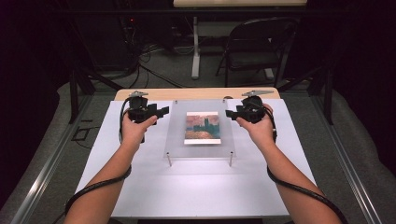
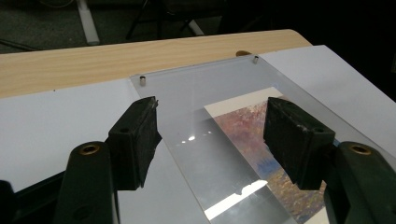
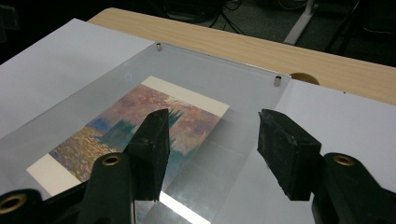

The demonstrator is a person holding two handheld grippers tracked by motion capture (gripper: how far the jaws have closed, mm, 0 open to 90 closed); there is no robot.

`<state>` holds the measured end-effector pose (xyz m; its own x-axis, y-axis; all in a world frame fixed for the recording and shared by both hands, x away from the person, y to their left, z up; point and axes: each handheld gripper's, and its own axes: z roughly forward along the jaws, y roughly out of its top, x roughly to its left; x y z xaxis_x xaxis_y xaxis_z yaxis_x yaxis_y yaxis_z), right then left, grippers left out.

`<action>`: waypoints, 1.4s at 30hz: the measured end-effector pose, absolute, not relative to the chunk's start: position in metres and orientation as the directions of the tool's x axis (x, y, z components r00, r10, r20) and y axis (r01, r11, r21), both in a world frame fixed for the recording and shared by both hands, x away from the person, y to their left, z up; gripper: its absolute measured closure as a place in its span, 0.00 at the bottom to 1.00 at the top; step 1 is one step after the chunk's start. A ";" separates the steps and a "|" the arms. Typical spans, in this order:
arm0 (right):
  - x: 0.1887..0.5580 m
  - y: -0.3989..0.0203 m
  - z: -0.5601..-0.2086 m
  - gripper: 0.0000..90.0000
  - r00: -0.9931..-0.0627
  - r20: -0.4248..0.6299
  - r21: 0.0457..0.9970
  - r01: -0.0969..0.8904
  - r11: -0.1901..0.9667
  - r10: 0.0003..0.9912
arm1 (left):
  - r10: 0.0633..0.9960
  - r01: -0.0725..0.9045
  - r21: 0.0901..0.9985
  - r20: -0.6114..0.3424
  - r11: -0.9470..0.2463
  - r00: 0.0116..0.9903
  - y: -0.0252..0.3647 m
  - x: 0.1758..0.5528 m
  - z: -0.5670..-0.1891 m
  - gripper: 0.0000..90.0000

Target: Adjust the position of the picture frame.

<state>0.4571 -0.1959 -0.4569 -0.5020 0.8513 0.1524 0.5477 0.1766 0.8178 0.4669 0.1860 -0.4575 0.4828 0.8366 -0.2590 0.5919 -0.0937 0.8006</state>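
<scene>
chair: beyond table, upright | table leg: left of chair | floor cables

A clear panel lies on the sheet covering the surface, close to the far edge and midway between the side edges. A picture card lies at the panel's middle. Small posts stand at the panel's corners.
</scene>
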 end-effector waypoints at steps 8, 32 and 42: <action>0.475 -0.190 -0.465 0.51 -0.481 0.161 0.803 0.571 0.169 0.862 | 0.839 0.599 0.797 -0.274 -0.076 0.470 0.178 0.482 -0.467 0.41; 0.498 -0.197 -0.510 0.51 -0.377 0.291 0.739 0.672 0.044 0.879 | 0.850 0.681 0.732 -0.347 -0.019 0.397 0.167 0.506 -0.516 0.42; 0.496 -0.193 -0.524 0.50 -0.373 0.323 0.717 0.697 0.032 0.870 | 0.847 0.701 0.713 -0.369 -0.008 0.384 0.166 0.505 -0.526 0.42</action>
